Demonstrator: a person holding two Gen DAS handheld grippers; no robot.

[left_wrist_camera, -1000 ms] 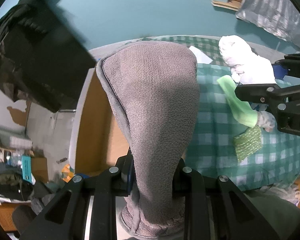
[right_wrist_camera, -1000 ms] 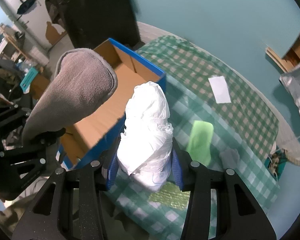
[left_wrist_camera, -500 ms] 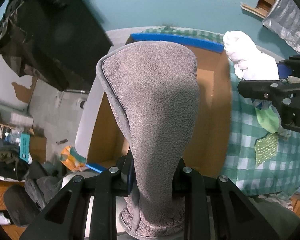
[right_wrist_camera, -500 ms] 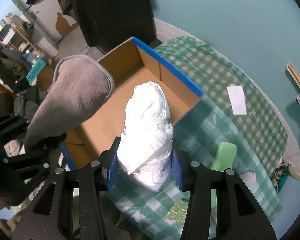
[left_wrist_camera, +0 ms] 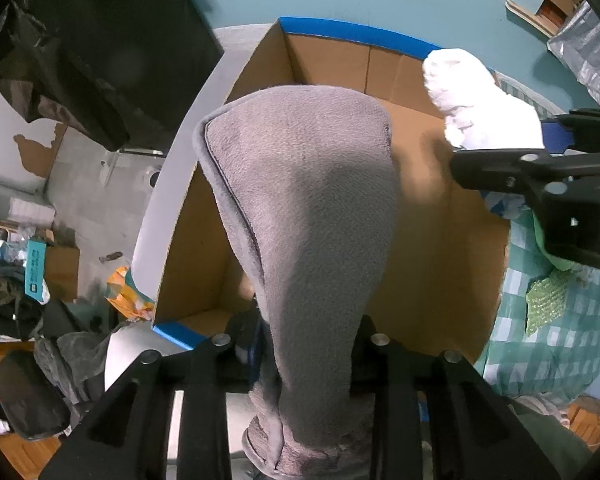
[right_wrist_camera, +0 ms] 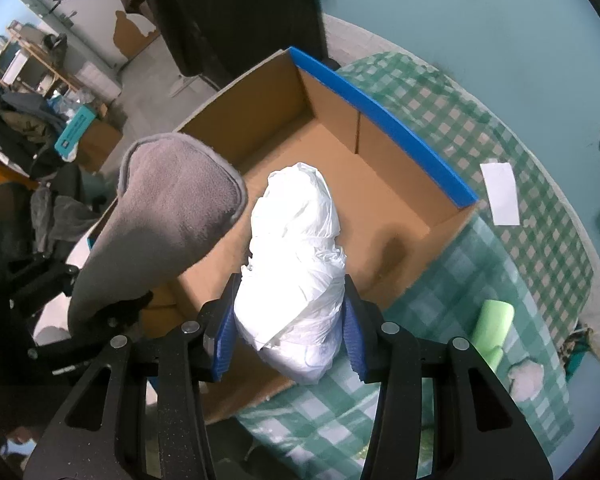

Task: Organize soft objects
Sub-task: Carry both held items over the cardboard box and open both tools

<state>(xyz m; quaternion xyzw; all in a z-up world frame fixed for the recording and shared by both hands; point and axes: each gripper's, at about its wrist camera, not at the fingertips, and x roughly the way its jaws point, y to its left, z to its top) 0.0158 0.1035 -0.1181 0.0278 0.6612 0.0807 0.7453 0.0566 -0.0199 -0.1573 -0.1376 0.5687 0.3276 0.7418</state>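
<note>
Hanging over box (right_wrist_camera: 380, 184): towel (left_wrist_camera: 308, 216), bag (right_wrist_camera: 296, 264), both tongs-clamped.

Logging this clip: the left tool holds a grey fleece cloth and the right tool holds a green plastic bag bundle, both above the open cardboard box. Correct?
Not quite: the bundle of plastic bag in the right tool is white, as the right wrist view shows. The left tool does hold the grey fleece cloth, both above the open cardboard box.

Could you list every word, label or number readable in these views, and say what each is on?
"D": a white letter, cut off by the picture's edge, on the black body of the right gripper.
Teal box on the floor: its print is too small to read.
White paper slip: no print can be made out.
</note>
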